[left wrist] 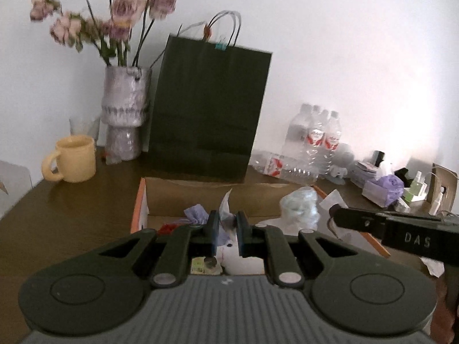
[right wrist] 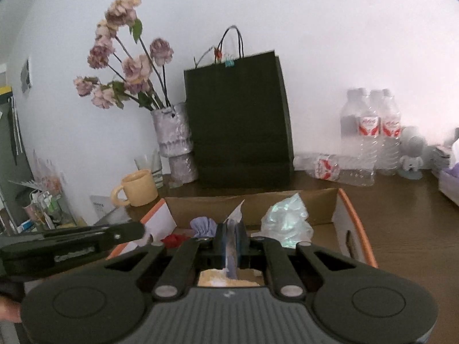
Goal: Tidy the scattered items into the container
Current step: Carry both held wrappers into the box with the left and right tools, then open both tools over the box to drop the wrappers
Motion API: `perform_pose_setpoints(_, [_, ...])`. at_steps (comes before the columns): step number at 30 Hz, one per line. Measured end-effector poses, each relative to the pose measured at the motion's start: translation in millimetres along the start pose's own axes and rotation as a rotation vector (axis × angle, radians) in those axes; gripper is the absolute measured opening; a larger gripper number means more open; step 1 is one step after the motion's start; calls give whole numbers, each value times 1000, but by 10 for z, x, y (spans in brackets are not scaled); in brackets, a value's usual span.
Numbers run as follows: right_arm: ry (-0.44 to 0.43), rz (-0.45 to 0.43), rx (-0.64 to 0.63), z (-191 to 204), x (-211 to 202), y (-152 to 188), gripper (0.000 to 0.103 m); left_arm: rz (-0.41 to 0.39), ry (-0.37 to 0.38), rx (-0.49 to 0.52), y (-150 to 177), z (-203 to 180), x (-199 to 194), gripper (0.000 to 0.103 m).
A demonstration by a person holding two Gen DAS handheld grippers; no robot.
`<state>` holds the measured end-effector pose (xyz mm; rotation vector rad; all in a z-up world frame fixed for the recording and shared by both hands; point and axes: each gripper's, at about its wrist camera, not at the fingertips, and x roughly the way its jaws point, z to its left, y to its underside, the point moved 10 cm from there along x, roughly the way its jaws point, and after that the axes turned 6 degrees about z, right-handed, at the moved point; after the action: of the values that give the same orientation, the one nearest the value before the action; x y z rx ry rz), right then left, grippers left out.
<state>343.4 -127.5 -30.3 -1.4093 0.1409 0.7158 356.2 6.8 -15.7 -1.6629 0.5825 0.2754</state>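
An open cardboard box with orange edges (left wrist: 138, 212) (right wrist: 355, 229) lies on the brown table. It holds a purple cloth (left wrist: 195, 213) (right wrist: 202, 226), a red item (left wrist: 166, 228) (right wrist: 175, 240) and a crumpled clear plastic bag (left wrist: 301, 207) (right wrist: 287, 219). My left gripper (left wrist: 227, 226) is shut on a white and purple paper packet (left wrist: 226, 212) over the box. My right gripper (right wrist: 231, 243) is shut on a thin white and purple packet (right wrist: 233, 229) over the box. Each gripper's body shows in the other's view.
A dark paper bag (left wrist: 209, 109) (right wrist: 238, 120) stands behind the box. A vase of flowers (left wrist: 123, 114) (right wrist: 172, 137) and a yellow mug (left wrist: 71, 159) (right wrist: 137, 189) are to the left. Water bottles (left wrist: 312, 137) (right wrist: 370, 132) and small clutter (left wrist: 384, 189) are to the right.
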Motion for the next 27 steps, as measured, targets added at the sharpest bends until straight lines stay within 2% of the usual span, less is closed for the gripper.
perform_pose_setpoints(8, [-2, 65, 1, -32, 609, 43, 6, 65, -8, -25, 64, 157, 601, 13])
perform_pose_setpoints(14, [5, 120, -8, -89, 873, 157, 6, 106, -19, -17, 149, 214, 780, 15])
perform_pose_setpoints(16, [6, 136, -11, -94, 904, 186, 12, 111, -23, -27, 162, 236, 784, 18])
perform_pose_setpoints(18, [18, 141, -12, -108, 906, 196, 16, 107, -26, -29, 159, 239, 761, 30])
perform_pose_setpoints(19, [21, 142, -11, -112, 901, 198, 24, 100, -27, -28, 155, 235, 738, 34])
perform_pose_setpoints(20, [21, 141, -9, -114, 889, 196, 28, 91, -27, -26, 148, 226, 711, 41])
perform_pose_setpoints(22, [26, 134, -16, -107, 855, 187, 45, 70, -33, -25, 133, 216, 647, 57])
perform_pose_setpoints(23, [29, 132, -21, -102, 839, 178, 48, 55, -49, -22, 124, 220, 614, 64])
perform_pose_setpoints(26, [34, 122, -16, -102, 751, 141, 51, 12, -77, -14, 88, 213, 507, 72])
perform_pose_setpoints(27, [36, 114, -12, -107, 712, 124, 53, 1, -85, -19, 72, 215, 468, 77])
